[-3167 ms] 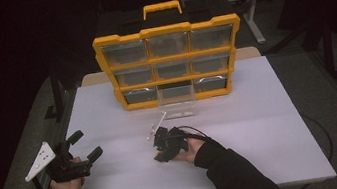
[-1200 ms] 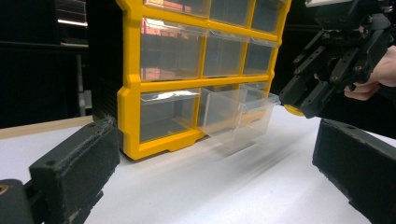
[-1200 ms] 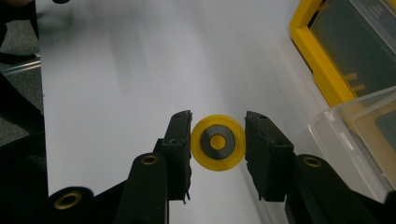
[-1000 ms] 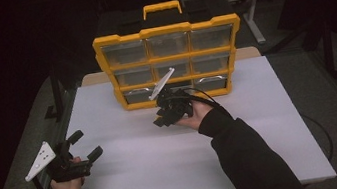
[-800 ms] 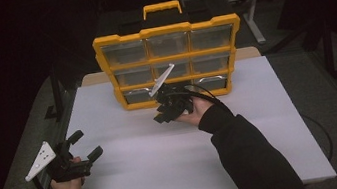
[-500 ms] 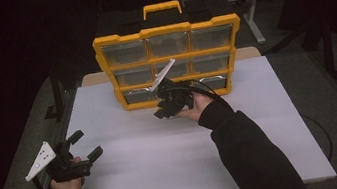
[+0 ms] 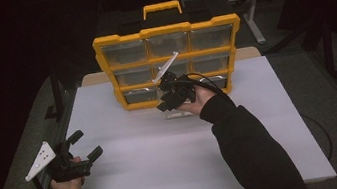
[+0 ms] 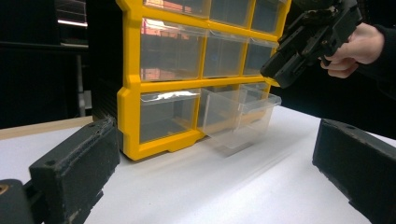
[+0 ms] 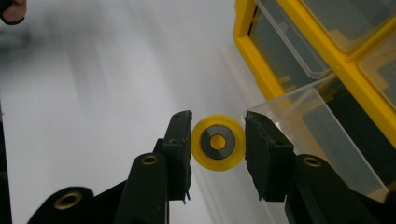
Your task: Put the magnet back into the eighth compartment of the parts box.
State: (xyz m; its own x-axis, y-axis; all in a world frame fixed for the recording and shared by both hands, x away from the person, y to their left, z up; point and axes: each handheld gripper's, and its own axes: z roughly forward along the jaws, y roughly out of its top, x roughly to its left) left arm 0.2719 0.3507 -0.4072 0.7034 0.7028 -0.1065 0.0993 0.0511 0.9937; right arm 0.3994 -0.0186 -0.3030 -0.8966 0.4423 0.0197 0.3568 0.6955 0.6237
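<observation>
White rectangular counter (image 7: 166,160) under dim light. Near its far edge, upright, a yellow organizer (image 7: 170,64) of clear drawers in three rows; bottom-middle drawer (image 8: 240,116) pulled out over the surface. At near left corner, left gripper (image 7: 81,150), hand-held, low at the surface.

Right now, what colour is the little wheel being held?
Yellow with a dark grey middle: the little wheel, best in the right gripper view.

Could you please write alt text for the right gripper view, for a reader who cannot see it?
The right tool grips a small yellow wheel with a dark hub between its two black jaws, above a white table. To the right stands a yellow organizer of clear drawers, with one open clear drawer pulled out beside the jaws.
</observation>
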